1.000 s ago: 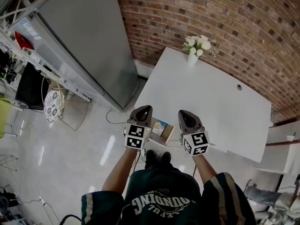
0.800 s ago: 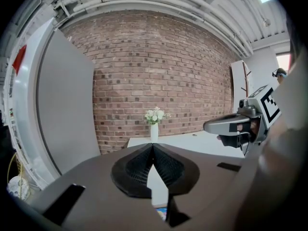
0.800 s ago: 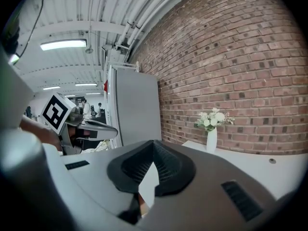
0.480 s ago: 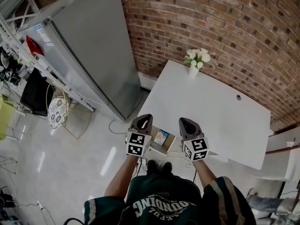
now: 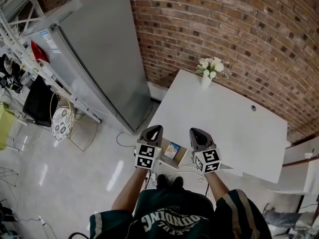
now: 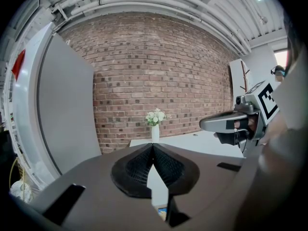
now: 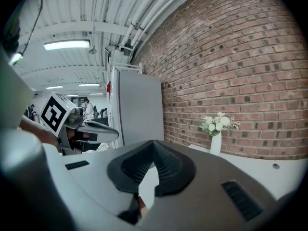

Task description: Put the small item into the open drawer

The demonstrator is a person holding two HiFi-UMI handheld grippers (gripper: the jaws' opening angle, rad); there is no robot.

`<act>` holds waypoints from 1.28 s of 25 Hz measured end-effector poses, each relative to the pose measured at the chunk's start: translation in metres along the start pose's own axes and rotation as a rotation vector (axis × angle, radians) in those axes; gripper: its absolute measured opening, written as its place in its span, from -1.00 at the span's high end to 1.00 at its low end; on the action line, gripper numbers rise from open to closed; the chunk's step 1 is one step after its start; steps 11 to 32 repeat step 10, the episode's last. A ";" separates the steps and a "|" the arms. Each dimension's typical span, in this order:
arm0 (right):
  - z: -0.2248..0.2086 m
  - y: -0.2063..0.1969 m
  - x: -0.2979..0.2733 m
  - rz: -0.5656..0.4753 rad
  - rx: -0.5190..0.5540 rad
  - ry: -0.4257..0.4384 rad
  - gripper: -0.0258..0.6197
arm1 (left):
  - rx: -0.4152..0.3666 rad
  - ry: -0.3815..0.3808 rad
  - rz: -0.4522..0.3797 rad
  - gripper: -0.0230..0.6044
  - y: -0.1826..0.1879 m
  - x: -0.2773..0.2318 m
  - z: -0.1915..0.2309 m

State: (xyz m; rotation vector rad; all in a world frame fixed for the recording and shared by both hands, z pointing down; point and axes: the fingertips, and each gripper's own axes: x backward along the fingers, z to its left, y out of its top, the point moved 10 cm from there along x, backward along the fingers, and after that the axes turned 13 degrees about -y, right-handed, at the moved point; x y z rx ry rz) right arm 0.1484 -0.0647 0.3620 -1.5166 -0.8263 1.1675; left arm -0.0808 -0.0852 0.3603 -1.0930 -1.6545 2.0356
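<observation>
Below the white table's (image 5: 234, 128) near left corner, an open wooden drawer (image 5: 178, 156) holds a small colourful item (image 5: 172, 150). My left gripper (image 5: 153, 129) hangs just left of the drawer and my right gripper (image 5: 195, 132) just right of it, both above floor level. The left gripper (image 6: 153, 146) has its jaws touching at the tip with nothing between them. The right gripper (image 7: 154, 142) is likewise shut and empty. A sliver of the colourful item (image 6: 161, 211) shows below the left jaws.
A white vase of flowers (image 5: 207, 78) stands at the table's far corner against the brick wall (image 5: 239, 39). A tall grey fridge (image 5: 99, 54) stands to the left, with metal shelving (image 5: 30, 73) beyond it. Cables (image 5: 187, 169) lie on the glossy floor by my feet.
The head view has shifted, so the table and vase sit lower in frame. Both grippers stay side by side over the drawer, still shut.
</observation>
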 end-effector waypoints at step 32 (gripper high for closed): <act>0.000 0.002 -0.001 0.005 0.008 -0.001 0.85 | 0.015 -0.014 0.002 0.88 -0.004 -0.004 0.005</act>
